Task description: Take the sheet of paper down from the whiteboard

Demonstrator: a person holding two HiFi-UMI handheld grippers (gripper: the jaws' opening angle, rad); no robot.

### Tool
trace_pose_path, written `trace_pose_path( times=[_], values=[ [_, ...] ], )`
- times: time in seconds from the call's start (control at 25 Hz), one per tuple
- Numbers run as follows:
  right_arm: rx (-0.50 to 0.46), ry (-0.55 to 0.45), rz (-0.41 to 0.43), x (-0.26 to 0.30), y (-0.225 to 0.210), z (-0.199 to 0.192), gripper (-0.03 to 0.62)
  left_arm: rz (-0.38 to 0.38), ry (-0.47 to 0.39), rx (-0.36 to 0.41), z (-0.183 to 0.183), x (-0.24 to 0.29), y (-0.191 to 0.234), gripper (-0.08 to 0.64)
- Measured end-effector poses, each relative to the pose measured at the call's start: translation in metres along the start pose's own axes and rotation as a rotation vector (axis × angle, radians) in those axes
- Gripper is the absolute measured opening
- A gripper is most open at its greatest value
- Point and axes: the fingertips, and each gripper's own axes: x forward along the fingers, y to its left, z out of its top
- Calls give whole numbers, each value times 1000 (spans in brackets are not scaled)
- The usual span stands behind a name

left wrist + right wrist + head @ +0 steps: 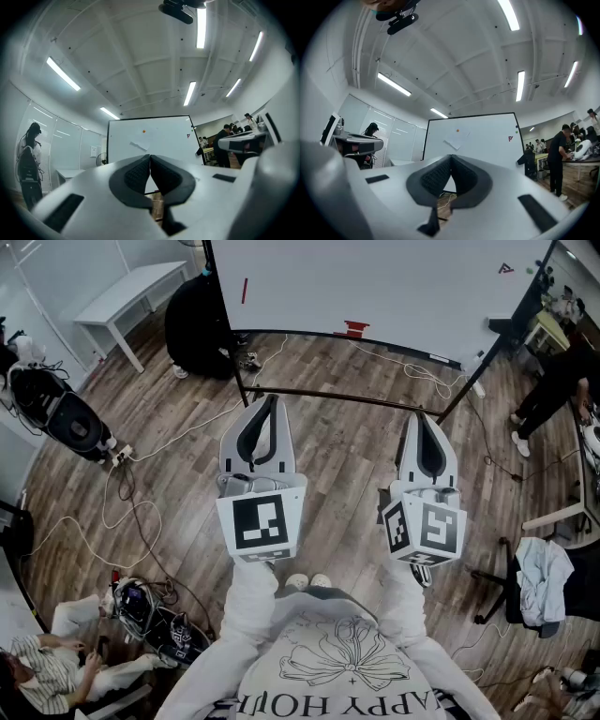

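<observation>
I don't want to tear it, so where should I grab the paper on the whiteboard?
Probably the free lower corner of the paper, coming from below: one orange magnet pins only its top, so the tilted sheet hangs loose there.

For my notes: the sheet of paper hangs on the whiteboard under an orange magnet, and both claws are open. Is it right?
Only the claws are wrong: the left claw and the right claw are shut, as each gripper view shows. The sheet of paper does hang on the whiteboard under the orange magnet.
</observation>
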Motion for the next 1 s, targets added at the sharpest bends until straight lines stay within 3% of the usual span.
trace_pose_path(
  times=[0.4, 0.6, 1.0],
  values=[
    [-2, 1, 1, 0, -21, -2, 2, 10, 6, 8, 0, 6, -17, 6],
    [46, -13, 4, 1, -32, -8, 2, 26, 11, 14, -5, 9, -26, 5],
    [50, 33, 50, 32, -40, -33, 3, 48, 50, 12, -24, 38, -31, 6]
  ],
)
